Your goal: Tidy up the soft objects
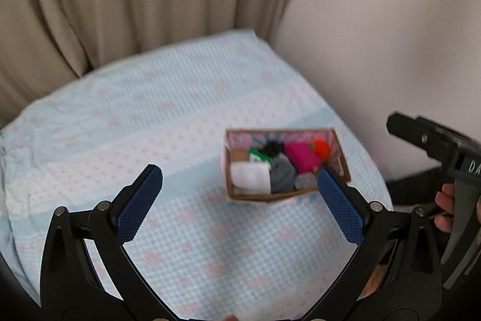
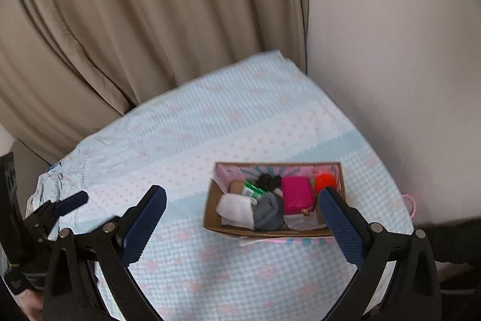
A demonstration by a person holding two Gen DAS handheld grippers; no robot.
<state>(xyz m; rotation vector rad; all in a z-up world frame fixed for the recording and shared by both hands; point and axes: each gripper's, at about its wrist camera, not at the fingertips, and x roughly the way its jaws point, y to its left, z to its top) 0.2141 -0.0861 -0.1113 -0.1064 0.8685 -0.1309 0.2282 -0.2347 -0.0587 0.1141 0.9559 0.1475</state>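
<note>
Both grippers were spread wide with nothing between the blue pads: left gripper (image 1: 239, 185), right gripper (image 2: 242, 205). Both hung above the bed cover (image 2: 210, 125), a light blue and pink patterned sheet. The cardboard box (image 2: 210, 218) sat on the cover toward its right side, near the wall (image 2: 390, 50). Inside: white folded cloth (image 2: 236, 208) at front left, grey rolled cloth (image 2: 269, 214) beside it, pink pouch (image 2: 297, 196) to the right, orange fluffy item (image 2: 324, 181) in the back right corner, black item (image 2: 267, 181) at the back, possibly a hair tie, too blurred to tell. Beige curtain (image 2: 150, 20) behind the bed.
</note>
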